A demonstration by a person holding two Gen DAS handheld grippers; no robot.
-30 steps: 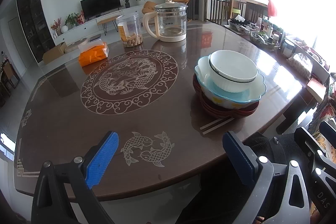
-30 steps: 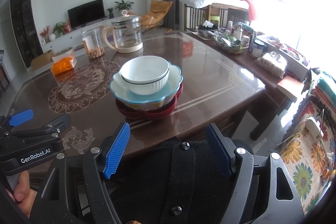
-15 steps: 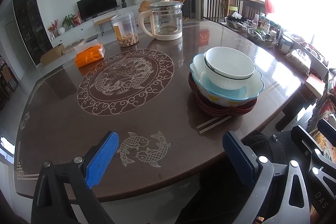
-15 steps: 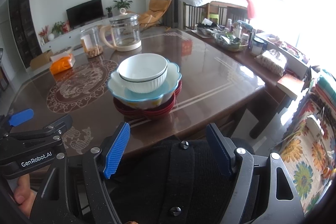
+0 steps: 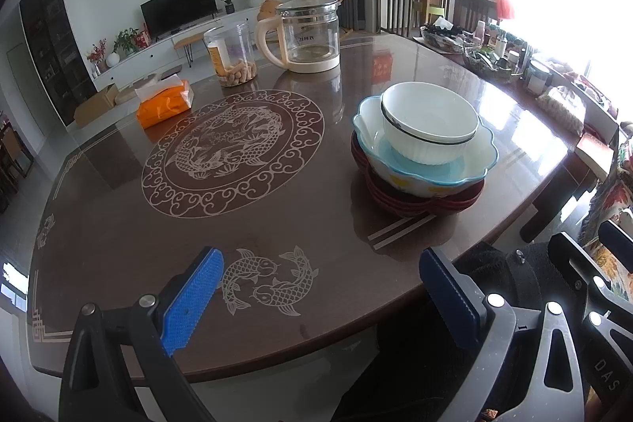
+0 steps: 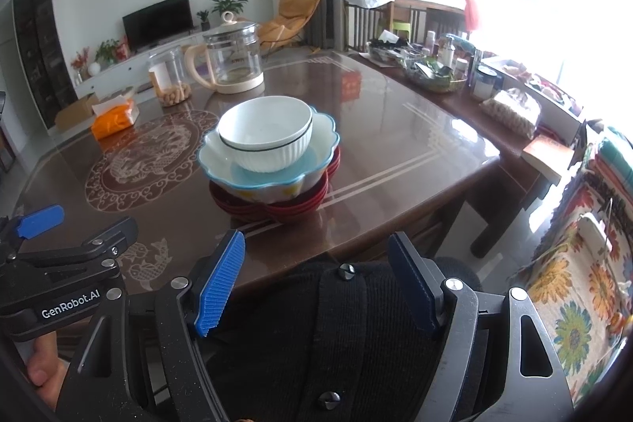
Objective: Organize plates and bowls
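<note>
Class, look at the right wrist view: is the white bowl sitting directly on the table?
No. The white bowl sits inside the blue scalloped bowl, which rests on red plates.

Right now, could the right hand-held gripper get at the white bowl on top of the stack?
Probably yes: the right hand-held gripper is open, and nothing stands between it and the white bowl.

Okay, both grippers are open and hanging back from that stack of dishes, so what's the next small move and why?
Probably ease the right gripper forward toward the white ribbed bowl. It sits topmost, nested in the blue scalloped bowl on the red plates, so it likely has to come off first. The left gripper is also open, empty and short of the stack.
</note>
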